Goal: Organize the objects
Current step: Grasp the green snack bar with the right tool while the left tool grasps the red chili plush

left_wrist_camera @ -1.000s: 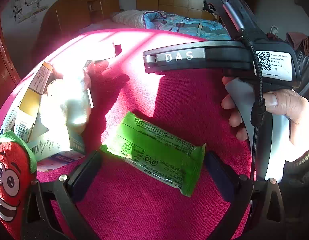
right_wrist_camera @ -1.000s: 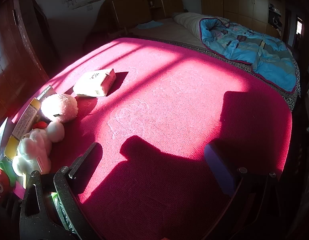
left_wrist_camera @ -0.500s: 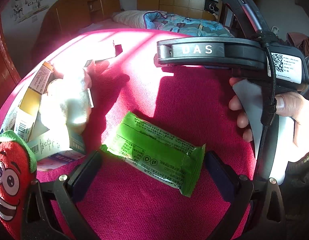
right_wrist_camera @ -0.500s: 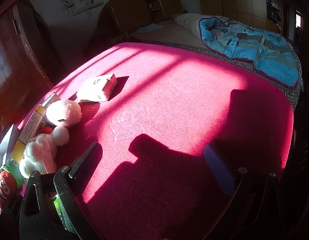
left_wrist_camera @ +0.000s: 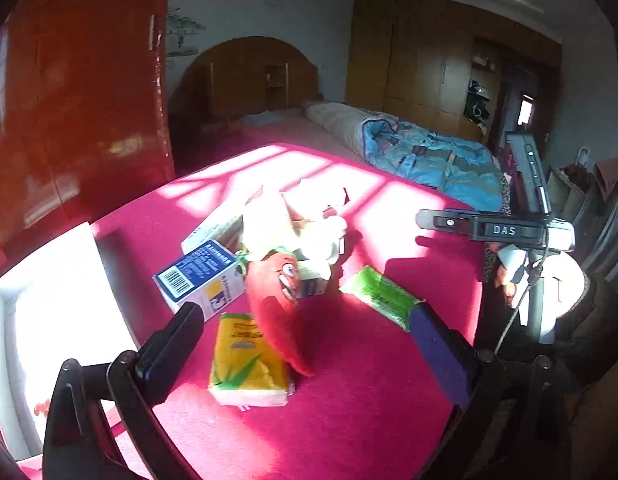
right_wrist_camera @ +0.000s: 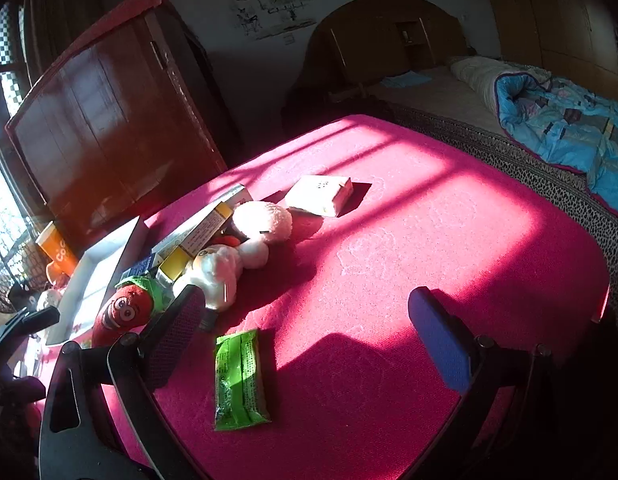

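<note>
On the pink cloth lies a pile: a red smiling plush [left_wrist_camera: 277,300], a yellow tissue pack [left_wrist_camera: 245,364], a blue-and-white box [left_wrist_camera: 201,280] and a white plush [left_wrist_camera: 313,236]. My left gripper [left_wrist_camera: 309,340] is open just short of the tissue pack and red plush, holding nothing. A green packet [left_wrist_camera: 379,294] lies to their right. My right gripper [right_wrist_camera: 307,334] is open and empty above the cloth, with the green packet [right_wrist_camera: 239,380] near its left finger. The red plush [right_wrist_camera: 123,314] and white plush [right_wrist_camera: 217,272] sit left of it.
A white tray [right_wrist_camera: 97,276] stands at the cloth's left edge beside a wooden cabinet [right_wrist_camera: 109,128]. A cream box [right_wrist_camera: 321,194] and a round pale plush [right_wrist_camera: 263,220] lie farther back. A bed with a blue quilt [right_wrist_camera: 569,128] is beyond. A hand [left_wrist_camera: 509,276] holds the right gripper.
Both grippers have drawn back and swung left. The left view now faces the red plush and tissue pack instead of the green packet. The green packet has come into the right view.
</note>
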`<action>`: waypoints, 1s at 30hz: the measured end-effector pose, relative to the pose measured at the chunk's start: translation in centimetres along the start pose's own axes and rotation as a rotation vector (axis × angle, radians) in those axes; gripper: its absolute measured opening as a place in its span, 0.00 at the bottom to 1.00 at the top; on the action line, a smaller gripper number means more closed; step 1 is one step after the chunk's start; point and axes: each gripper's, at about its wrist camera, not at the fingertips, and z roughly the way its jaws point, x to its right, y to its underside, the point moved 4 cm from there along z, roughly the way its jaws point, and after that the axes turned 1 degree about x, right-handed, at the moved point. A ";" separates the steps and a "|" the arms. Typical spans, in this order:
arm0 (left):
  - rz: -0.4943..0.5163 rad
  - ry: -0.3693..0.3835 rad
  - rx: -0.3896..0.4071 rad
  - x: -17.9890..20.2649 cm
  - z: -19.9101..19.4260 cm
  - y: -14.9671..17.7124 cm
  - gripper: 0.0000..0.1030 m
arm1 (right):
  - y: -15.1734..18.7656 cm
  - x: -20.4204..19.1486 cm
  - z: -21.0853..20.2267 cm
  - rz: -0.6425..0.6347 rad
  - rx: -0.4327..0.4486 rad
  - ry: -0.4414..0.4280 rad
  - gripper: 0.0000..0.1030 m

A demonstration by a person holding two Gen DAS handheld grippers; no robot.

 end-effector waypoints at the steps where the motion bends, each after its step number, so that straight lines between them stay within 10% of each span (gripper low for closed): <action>1: -0.015 -0.050 -0.021 -1.4 0.8 0.3 1.00 | 0.7 -1.3 0.4 -0.042 -0.030 -0.028 1.00; 15: 0.071 -0.094 -0.235 -2.0 5.3 4.3 0.90 | 5.6 -6.5 6.5 -0.303 -0.248 0.056 0.91; 19: -0.011 -0.051 -0.248 -2.9 5.2 5.1 0.55 | 6.3 -6.2 6.7 -0.332 -0.254 0.076 0.68; 22: -0.030 -0.058 -0.231 -3.0 4.5 5.2 0.51 | 6.1 -6.0 6.4 -0.339 -0.245 0.067 0.38; 30: -0.073 -0.070 -0.115 -2.8 0.4 4.5 0.50 | 5.2 -5.6 4.9 -0.278 -0.200 0.025 0.35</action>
